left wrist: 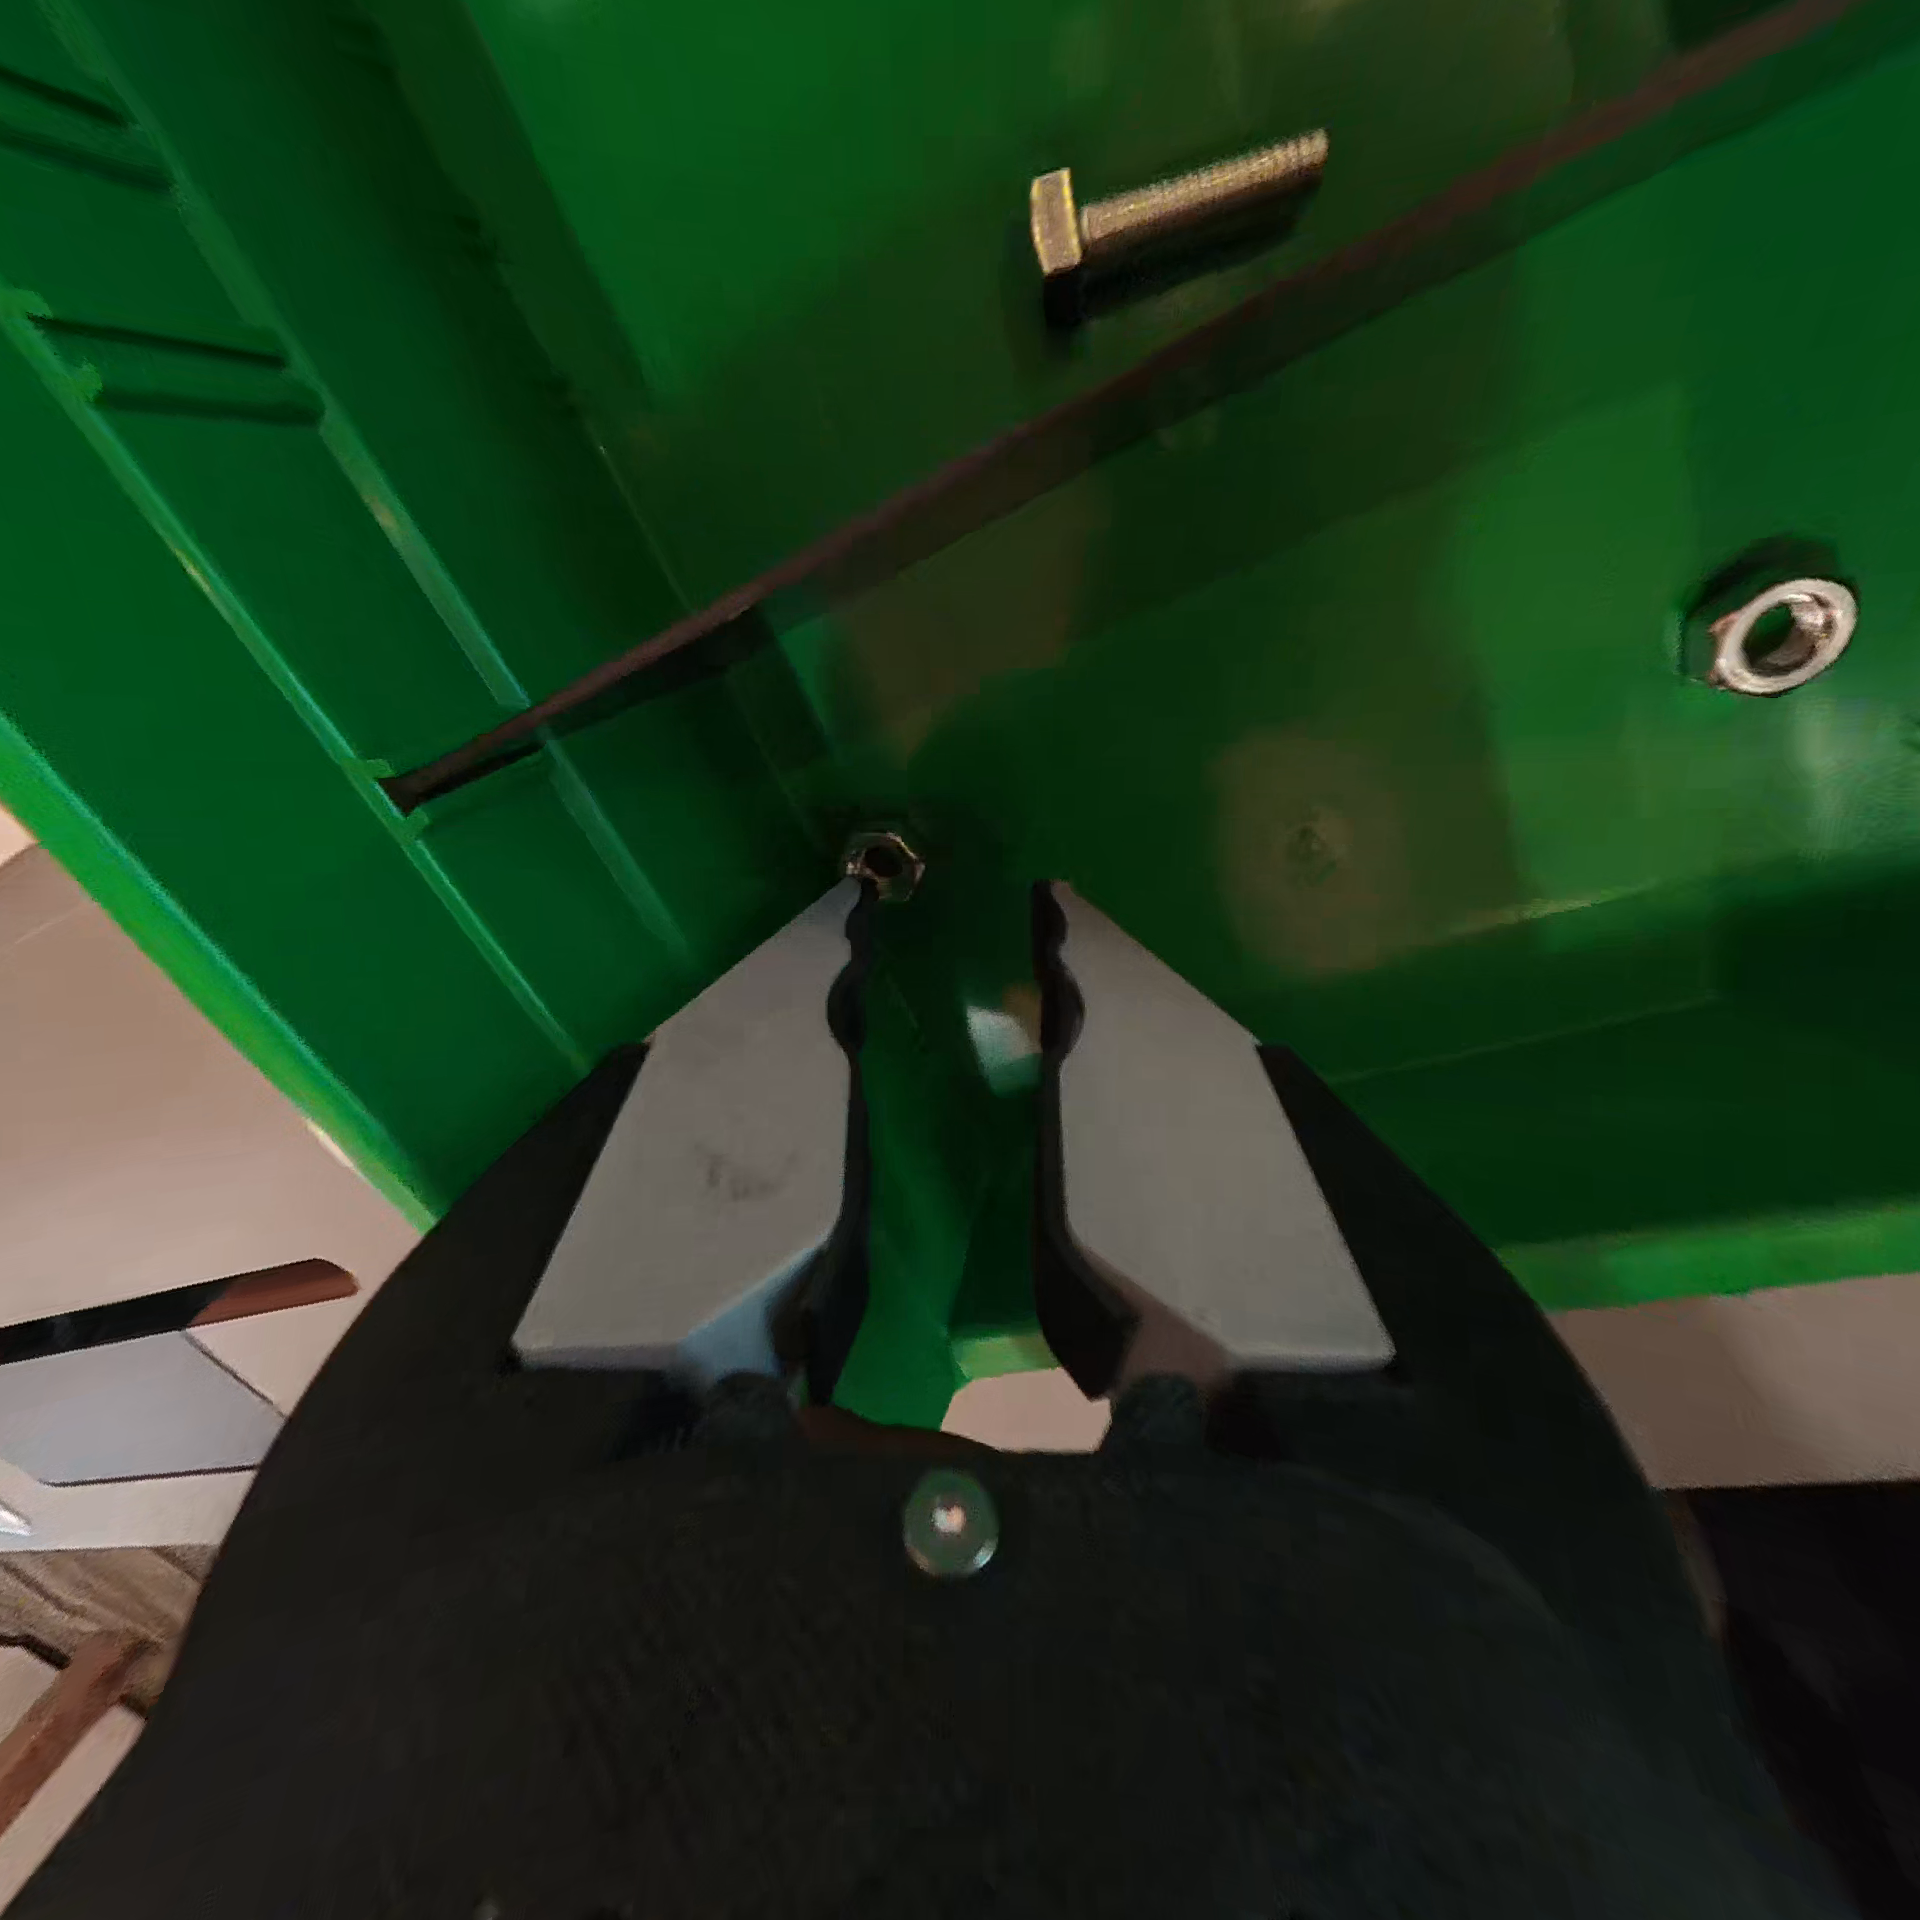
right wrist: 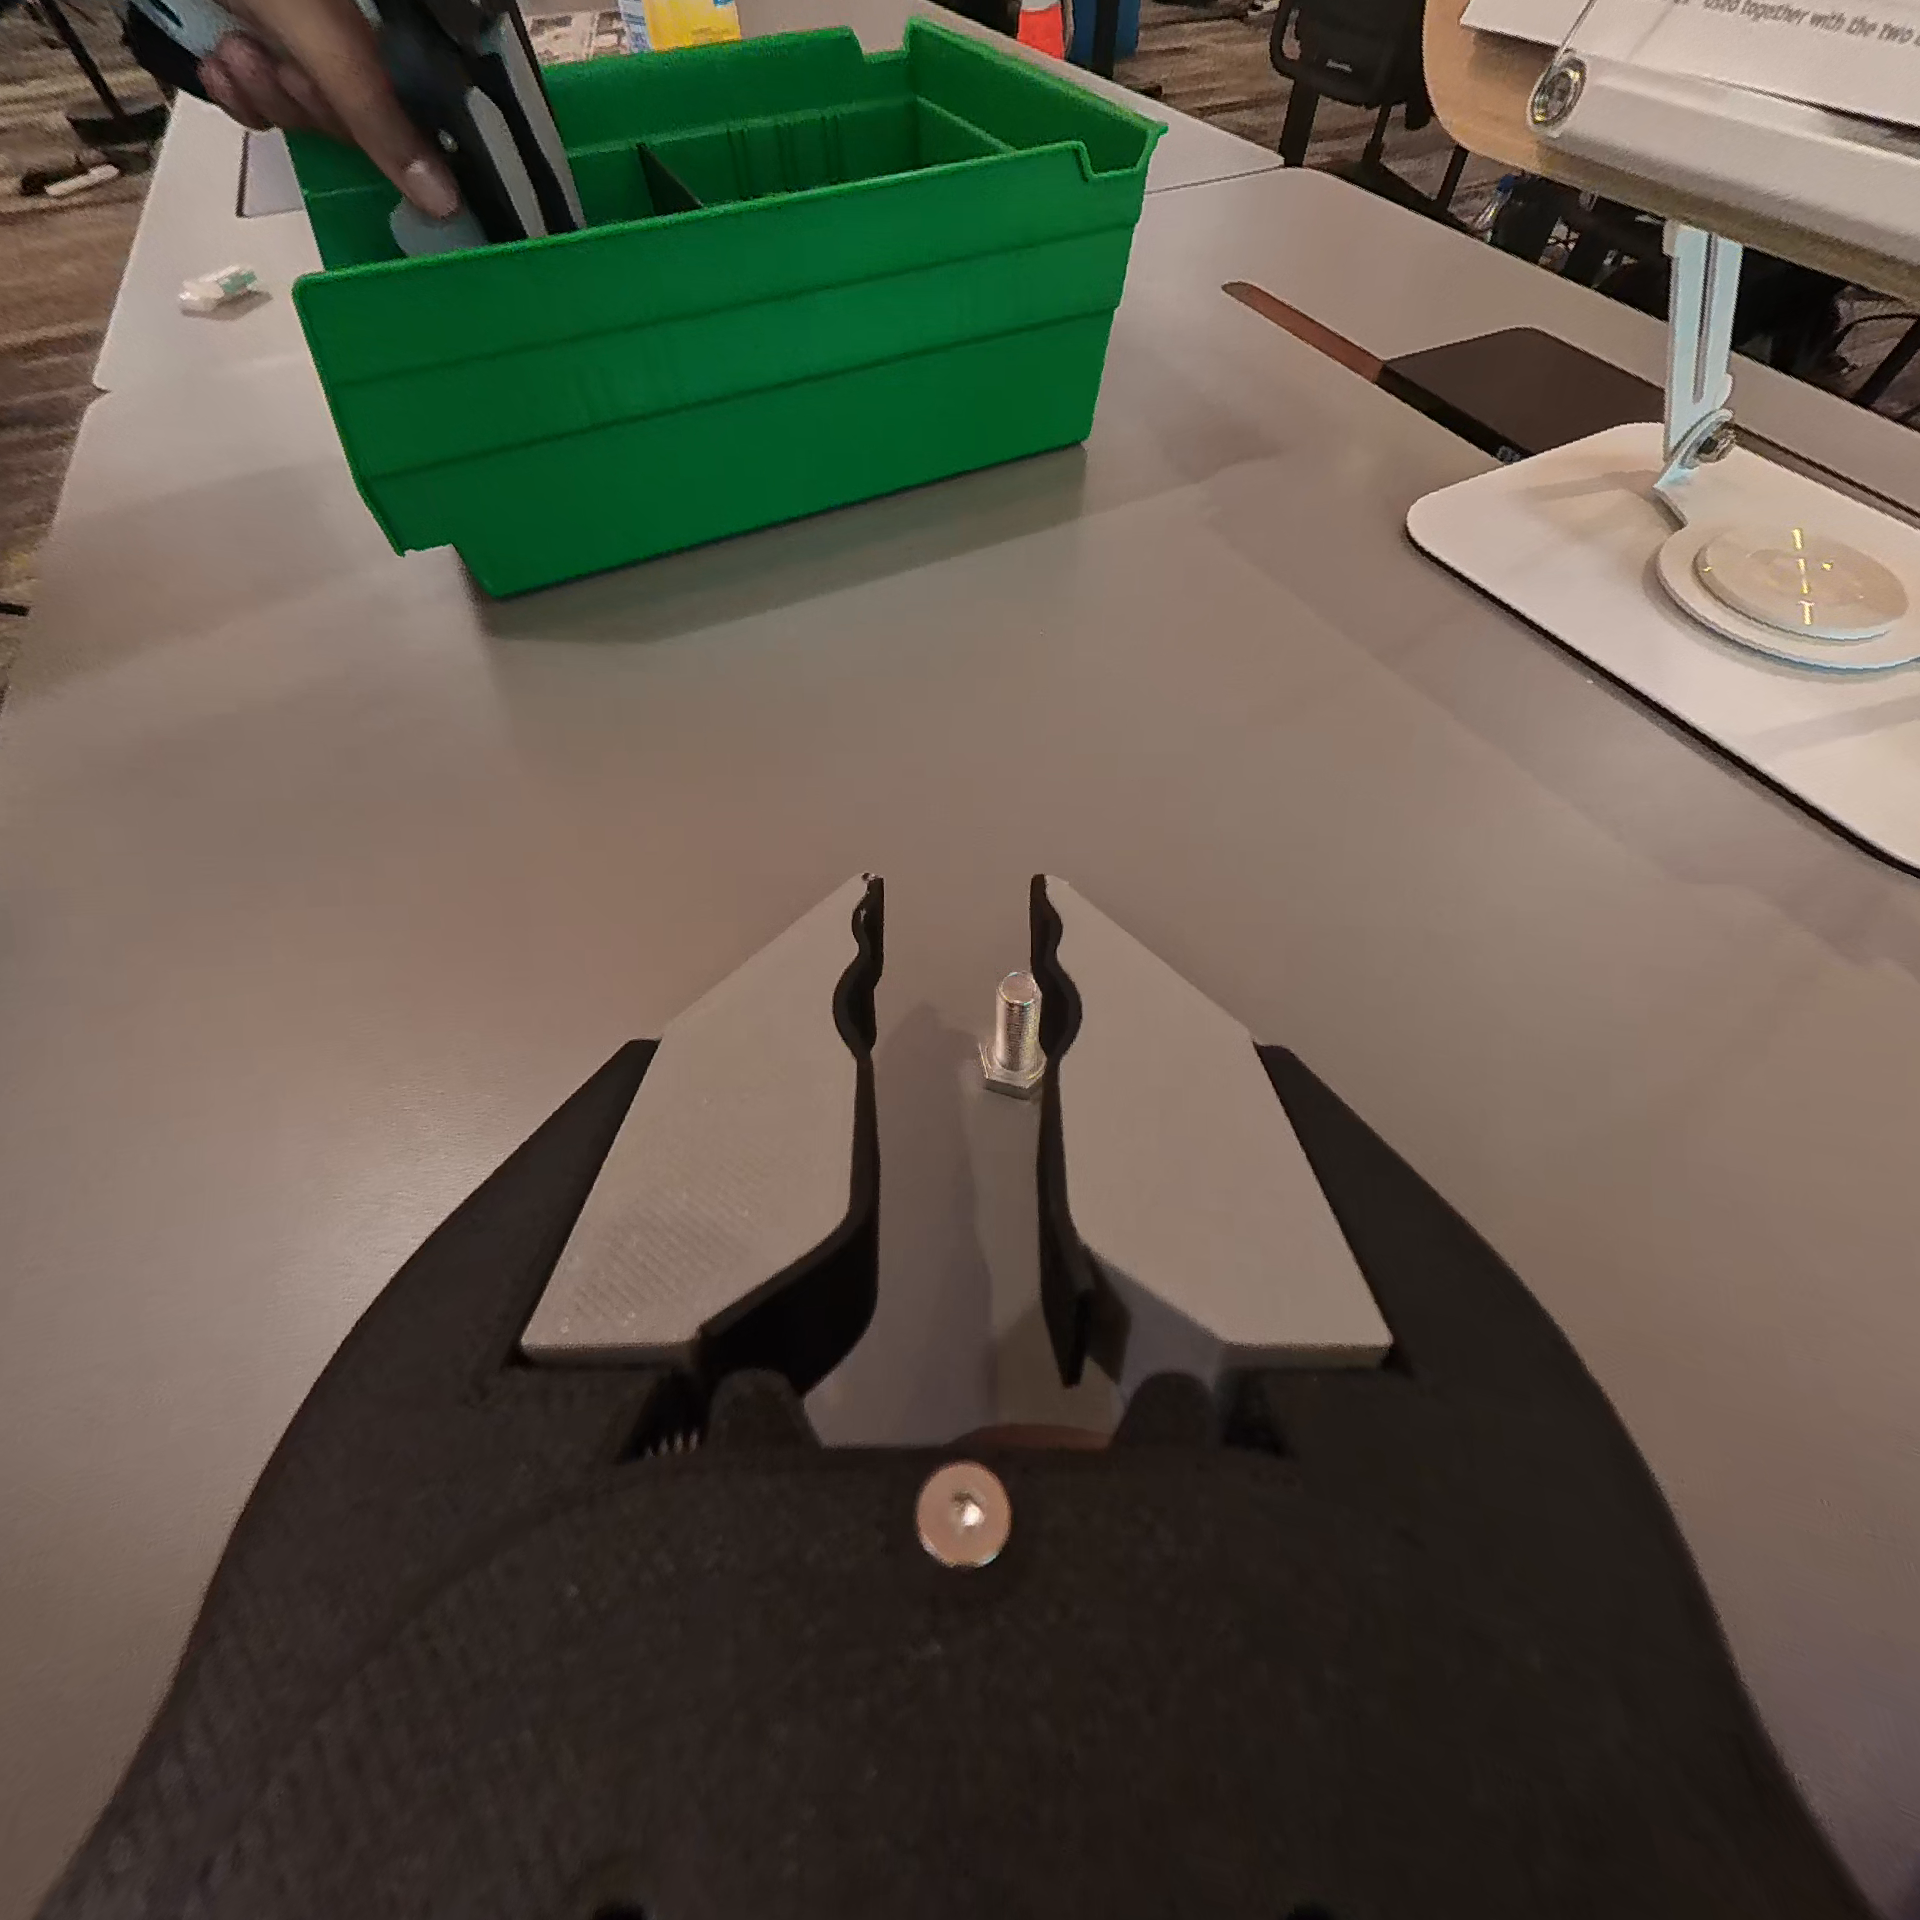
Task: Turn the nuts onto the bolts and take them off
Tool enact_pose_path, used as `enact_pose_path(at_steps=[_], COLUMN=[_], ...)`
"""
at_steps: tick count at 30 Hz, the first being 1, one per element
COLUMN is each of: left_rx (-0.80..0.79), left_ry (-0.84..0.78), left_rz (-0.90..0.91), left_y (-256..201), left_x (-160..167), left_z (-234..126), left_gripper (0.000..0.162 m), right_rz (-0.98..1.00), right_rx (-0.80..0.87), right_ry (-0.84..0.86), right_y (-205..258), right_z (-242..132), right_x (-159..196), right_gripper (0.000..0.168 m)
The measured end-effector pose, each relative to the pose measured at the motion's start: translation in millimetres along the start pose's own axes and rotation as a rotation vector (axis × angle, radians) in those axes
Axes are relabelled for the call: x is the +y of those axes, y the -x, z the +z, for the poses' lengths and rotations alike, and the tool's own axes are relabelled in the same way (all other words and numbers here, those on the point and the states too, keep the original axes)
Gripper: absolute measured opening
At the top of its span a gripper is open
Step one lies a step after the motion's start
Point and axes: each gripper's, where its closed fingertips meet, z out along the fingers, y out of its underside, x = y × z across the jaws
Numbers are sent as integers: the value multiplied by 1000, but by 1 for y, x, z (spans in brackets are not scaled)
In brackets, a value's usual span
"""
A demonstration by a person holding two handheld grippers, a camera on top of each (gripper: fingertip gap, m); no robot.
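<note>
The left gripper (left wrist: 951,894) is reaching into the green bin (right wrist: 727,416), jaws narrowly parted, one tip seemingly touching a small nut (left wrist: 884,862). The right gripper (right wrist: 956,894) is sitting open around an upright bolt (right wrist: 1013,1034) on the table (right wrist: 520,779).

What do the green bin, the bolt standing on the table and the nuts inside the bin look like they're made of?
Green bin: likely moulded plastic, uniform colour, ribbed walls, soft sheen. Standing bolt: bright silvery metal, probably plated steel, with a glinting thread. Larger nut: shiny silvery metal. Small nut by the left gripper: metal too, duller and shadowed.
</note>
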Motion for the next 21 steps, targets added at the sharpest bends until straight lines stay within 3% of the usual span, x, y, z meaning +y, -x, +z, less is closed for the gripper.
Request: enact_pose_path(at_steps=[13,16,21], left_rx=[14,11,13], left_ry=[64,60,30], left_rz=[13,25,75], left_y=[-5,-4,-9], left_x=[3,5,5], left_z=[10,12,11], left_gripper=[27,4,4], right_rz=[-18,-19,-24], right_rx=[-3,-4,-2], right_ry=[-20,-22,-25], right_y=[5,5,6], right_z=[-3,-4,-4], right_x=[-7,-7,-9], right_gripper=[24,24,24])
